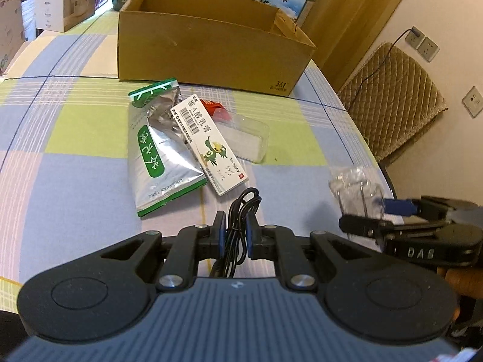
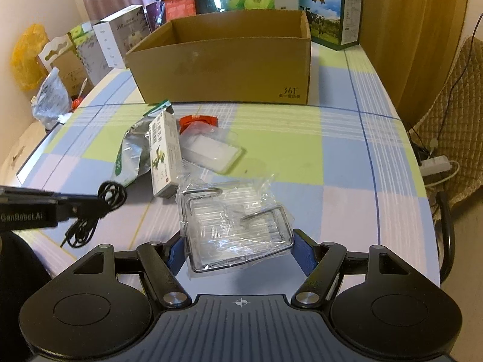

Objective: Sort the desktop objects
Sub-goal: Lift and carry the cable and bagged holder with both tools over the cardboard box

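Black coiled cable [image 1: 240, 226], thin and rubbery, is clamped between the blue pads of the left gripper [image 1: 236, 230], low over the checked tablecloth [image 1: 75, 126]. Crinkly clear bag w/ bent wire hooks [image 2: 232, 226] lies flat between the wide-spread fingers of the right gripper [image 2: 238, 247], not pinched. At 12 o'clock in the left view: foil pouch [image 1: 160, 154], white carton [image 1: 208, 143], clear plastic tray [image 1: 247, 138], then open cardboard box [image 1: 211, 51], matte brown. Both tools are held near-level.
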{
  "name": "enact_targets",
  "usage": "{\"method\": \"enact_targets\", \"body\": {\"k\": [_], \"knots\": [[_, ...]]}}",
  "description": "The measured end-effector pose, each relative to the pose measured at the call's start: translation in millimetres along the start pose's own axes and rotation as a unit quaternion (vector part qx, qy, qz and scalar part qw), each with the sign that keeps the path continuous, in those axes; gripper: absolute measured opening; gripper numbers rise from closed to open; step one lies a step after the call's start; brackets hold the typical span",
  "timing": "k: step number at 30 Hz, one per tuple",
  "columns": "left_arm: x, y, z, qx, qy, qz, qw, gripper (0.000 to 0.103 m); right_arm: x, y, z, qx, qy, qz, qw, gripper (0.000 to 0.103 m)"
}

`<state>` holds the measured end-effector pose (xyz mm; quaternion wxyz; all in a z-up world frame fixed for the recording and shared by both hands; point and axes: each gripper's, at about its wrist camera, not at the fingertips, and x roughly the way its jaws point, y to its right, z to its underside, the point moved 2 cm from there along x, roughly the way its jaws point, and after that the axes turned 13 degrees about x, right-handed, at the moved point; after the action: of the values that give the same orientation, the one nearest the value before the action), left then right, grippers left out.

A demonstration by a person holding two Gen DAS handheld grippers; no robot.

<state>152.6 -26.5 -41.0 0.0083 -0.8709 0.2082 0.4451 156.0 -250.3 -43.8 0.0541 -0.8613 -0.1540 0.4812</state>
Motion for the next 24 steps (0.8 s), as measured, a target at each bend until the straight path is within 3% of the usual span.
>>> {"method": "enact_targets", "body": {"k": [12,24], "knots": [[-6.3,-3.4,-2.8,-0.015,0.015,-0.002,0.9998,0.010,-6.9,-2.9,6.4,0.008,0.013,0.007,1.000,0.068],[-14.0,-12.7,-25.1,-0.011,0.033,-0.016,0.9993,0.010,-10.6,-15.0,-16.2,0.001,0.029,-0.002,1.000,0.068]]}}
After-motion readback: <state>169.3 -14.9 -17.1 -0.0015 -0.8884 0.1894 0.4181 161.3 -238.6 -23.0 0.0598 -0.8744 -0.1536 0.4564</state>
